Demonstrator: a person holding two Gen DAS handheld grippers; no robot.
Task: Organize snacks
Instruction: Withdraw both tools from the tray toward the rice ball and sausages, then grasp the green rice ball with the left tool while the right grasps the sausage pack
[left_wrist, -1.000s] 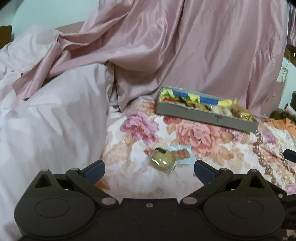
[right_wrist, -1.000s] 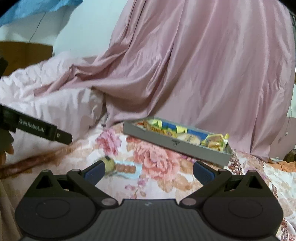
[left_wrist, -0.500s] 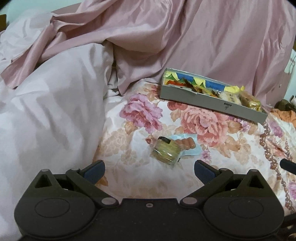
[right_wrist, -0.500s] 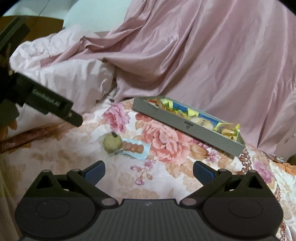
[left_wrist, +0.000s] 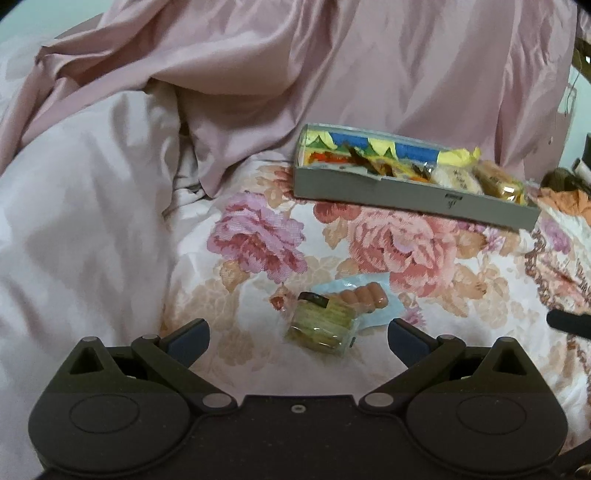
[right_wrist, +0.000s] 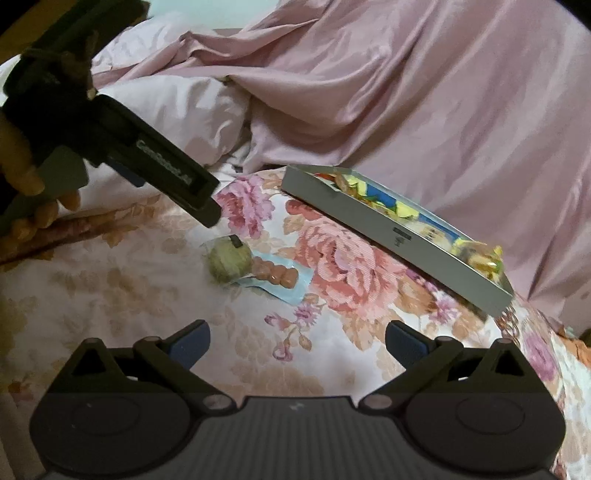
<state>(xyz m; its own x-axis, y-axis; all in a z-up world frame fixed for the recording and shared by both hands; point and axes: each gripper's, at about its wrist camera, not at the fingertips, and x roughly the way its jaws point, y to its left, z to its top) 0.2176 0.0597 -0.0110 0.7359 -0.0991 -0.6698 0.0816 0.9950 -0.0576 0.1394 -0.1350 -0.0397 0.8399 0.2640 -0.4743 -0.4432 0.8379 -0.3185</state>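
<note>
A green round wrapped snack (left_wrist: 322, 324) lies on the floral bedcover, partly on a light blue packet of brown biscuits (left_wrist: 364, 297). My left gripper (left_wrist: 298, 338) is open and empty, its fingers either side of the green snack, just short of it. In the right wrist view the green snack (right_wrist: 228, 259) and blue packet (right_wrist: 282, 277) lie ahead and left. My right gripper (right_wrist: 297, 341) is open and empty, well back from them. A long grey tray (left_wrist: 406, 188) holding several wrapped snacks sits behind; it also shows in the right wrist view (right_wrist: 388, 232).
Pink satin sheets (left_wrist: 369, 74) and a pale quilt (left_wrist: 81, 221) are heaped behind and to the left. The left gripper's body and the hand holding it (right_wrist: 110, 140) show at upper left in the right wrist view. Orange cloth (left_wrist: 565, 195) lies at far right.
Both grippers have moved forward and tilted down toward the two loose snacks. The left gripper has come close over the green snack. Both jaws stay open.
</note>
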